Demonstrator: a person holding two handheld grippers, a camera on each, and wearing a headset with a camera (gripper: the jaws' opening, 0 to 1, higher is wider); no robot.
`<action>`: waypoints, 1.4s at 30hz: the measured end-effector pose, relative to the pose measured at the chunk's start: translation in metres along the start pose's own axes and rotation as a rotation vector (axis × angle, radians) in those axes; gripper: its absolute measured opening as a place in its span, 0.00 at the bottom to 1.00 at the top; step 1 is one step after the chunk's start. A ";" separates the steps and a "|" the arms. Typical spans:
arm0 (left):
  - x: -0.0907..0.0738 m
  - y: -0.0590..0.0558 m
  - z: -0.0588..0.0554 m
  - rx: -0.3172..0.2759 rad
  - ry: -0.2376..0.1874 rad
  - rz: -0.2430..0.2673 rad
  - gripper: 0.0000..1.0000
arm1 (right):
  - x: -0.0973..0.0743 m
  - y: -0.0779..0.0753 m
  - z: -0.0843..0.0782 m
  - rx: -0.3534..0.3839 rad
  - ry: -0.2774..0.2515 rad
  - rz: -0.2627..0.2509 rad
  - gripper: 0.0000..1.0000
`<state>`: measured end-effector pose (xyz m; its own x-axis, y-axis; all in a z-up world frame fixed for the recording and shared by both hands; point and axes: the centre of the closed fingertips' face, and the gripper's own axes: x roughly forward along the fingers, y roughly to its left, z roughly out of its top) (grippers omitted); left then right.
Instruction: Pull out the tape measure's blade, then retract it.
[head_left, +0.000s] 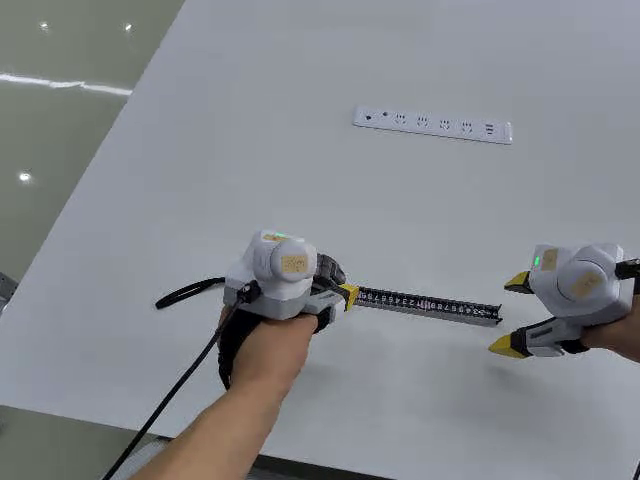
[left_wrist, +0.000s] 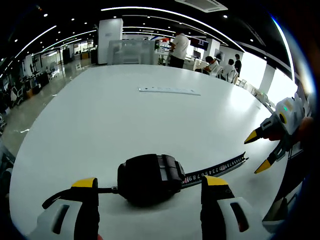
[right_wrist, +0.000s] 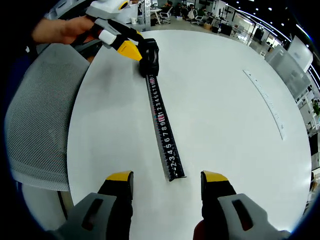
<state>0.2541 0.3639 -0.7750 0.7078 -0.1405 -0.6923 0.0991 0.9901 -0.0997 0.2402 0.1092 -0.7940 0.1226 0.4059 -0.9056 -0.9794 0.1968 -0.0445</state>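
One tape measure lies on the white worktop (head_left: 300, 150), its black case (right_wrist: 151, 56) at the person's left and the blade (right_wrist: 162, 125) drawn out flat toward the right. The left claw (left_wrist: 150, 182) stands wide around the case; its own view shows a gap on each side, though whether a tip touches the case cannot be told. In the head view this claw's body covers most of the case. A black strap (head_left: 185, 292) trails from the case, and one cable (head_left: 165, 400) runs back past the hand (head_left: 268, 350).

The right claw (right_wrist: 167, 176) is wide and holds nothing. The blade's end lies between its yellow tips, touching neither. The end hook is too small to make out.

One power strip (head_left: 432, 124) lies well apart, farther back on the worktop. One grey mesh chair (right_wrist: 40, 115) stands beside the worktop's edge. A few people (left_wrist: 177, 47) show far behind, too small to count.
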 end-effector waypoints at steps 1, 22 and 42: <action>0.002 -0.001 0.000 -0.002 0.000 -0.002 0.81 | 0.002 0.000 0.000 -0.005 0.004 0.006 0.51; 0.018 -0.002 0.000 -0.027 0.013 -0.006 0.77 | 0.016 -0.011 -0.011 -0.125 0.042 0.093 0.30; 0.022 -0.001 -0.003 -0.046 0.024 -0.005 0.72 | 0.025 -0.011 -0.014 -0.159 0.036 0.129 0.16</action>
<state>0.2673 0.3598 -0.7926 0.6903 -0.1460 -0.7086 0.0698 0.9883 -0.1356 0.2520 0.1048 -0.8219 -0.0084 0.3861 -0.9224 -1.0000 0.0008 0.0094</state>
